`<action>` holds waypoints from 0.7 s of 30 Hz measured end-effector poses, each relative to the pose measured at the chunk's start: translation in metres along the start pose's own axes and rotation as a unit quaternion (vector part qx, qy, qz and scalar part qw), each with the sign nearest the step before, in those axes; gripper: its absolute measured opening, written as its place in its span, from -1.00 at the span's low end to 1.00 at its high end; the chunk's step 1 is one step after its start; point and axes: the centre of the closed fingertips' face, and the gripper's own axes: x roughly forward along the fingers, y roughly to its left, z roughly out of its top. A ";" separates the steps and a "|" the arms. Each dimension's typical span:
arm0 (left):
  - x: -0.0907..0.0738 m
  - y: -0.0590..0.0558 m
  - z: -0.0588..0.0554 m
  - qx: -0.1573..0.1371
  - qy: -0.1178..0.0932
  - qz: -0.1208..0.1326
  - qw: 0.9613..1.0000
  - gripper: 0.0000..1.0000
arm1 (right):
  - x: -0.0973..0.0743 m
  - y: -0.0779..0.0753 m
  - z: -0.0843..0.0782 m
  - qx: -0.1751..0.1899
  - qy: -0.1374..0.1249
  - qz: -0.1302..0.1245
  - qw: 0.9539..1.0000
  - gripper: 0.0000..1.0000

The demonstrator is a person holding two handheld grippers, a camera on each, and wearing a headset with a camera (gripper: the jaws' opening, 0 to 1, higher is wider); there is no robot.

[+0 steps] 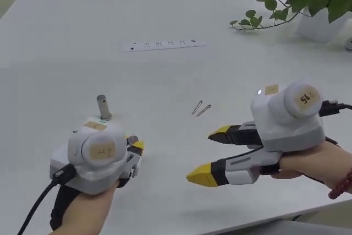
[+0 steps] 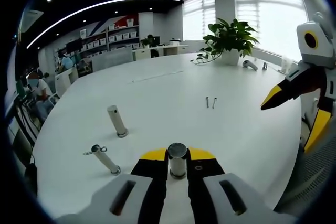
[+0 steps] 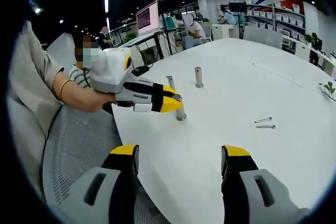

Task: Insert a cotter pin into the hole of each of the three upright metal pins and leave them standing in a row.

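The left gripper (image 1: 135,146) has its jaws clamped on an upright metal pin (image 2: 177,160) at the table's (image 1: 165,20) 7 o'clock. The right gripper (image 1: 207,156), jaws apart, hovers at 5 o'clock, with two cotter pins (image 1: 201,108) lying at its 12 o'clock.

Two cotter pins (image 1: 201,108) lie right of an upright metal pin (image 1: 103,107)

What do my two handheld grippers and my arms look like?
The left gripper and right gripper match: white and grey housings, black jaws with yellow tips, a round end cap bearing a tan sticker with faint digits. A black cable trails from each. The right wrist wears a red bead bracelet, the left a gold bangle.
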 end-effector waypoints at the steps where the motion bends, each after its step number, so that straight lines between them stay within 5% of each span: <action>1: 0.000 0.000 0.000 0.002 0.000 0.002 1.000 -0.76 | 0.000 0.000 0.000 0.000 0.000 0.000 1.000 0.32; 11: -0.002 0.004 0.006 0.012 -0.017 -0.005 1.000 -0.54 | -0.002 -0.001 0.000 0.000 -0.002 -0.004 1.000 0.34; 21: -0.011 -0.003 0.013 0.026 -0.034 -0.049 0.998 -0.22 | -0.007 -0.006 0.009 -0.012 -0.016 -0.009 1.000 0.36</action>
